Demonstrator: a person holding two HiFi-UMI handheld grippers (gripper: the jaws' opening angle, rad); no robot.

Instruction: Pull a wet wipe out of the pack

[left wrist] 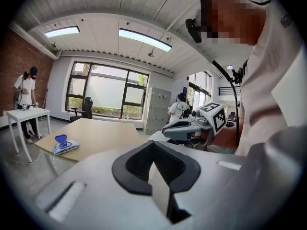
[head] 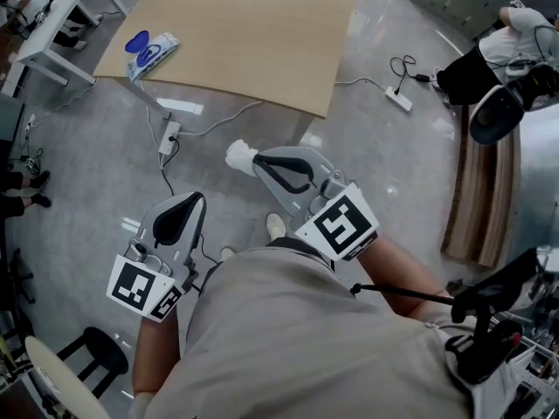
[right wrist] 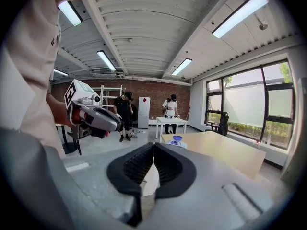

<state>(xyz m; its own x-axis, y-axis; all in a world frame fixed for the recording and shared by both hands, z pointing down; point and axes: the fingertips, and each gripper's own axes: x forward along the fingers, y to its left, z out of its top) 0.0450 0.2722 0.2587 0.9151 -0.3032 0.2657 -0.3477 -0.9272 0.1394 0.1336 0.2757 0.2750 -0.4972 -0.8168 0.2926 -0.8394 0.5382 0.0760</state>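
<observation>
The wet wipe pack (head: 153, 52), white and blue with its blue lid up, lies near the left corner of the wooden table (head: 262, 33); the pack (left wrist: 65, 146) also shows in the left gripper view and, small, in the right gripper view (right wrist: 176, 141). I stand back from the table. My right gripper (head: 256, 162) is shut on a crumpled white wet wipe (head: 238, 156), held over the floor; white shows between its pads (right wrist: 139, 169). My left gripper (head: 194, 199) hangs lower left, shut with nothing in it.
Power strips with cables lie on the grey floor (head: 170, 136) (head: 399, 99). A white desk (head: 52, 33) stands top left, a black stool (head: 96, 347) bottom left, a wooden bench (head: 480, 190) at right. Other people stand by the desk (left wrist: 26, 95) and at top right (head: 507, 51).
</observation>
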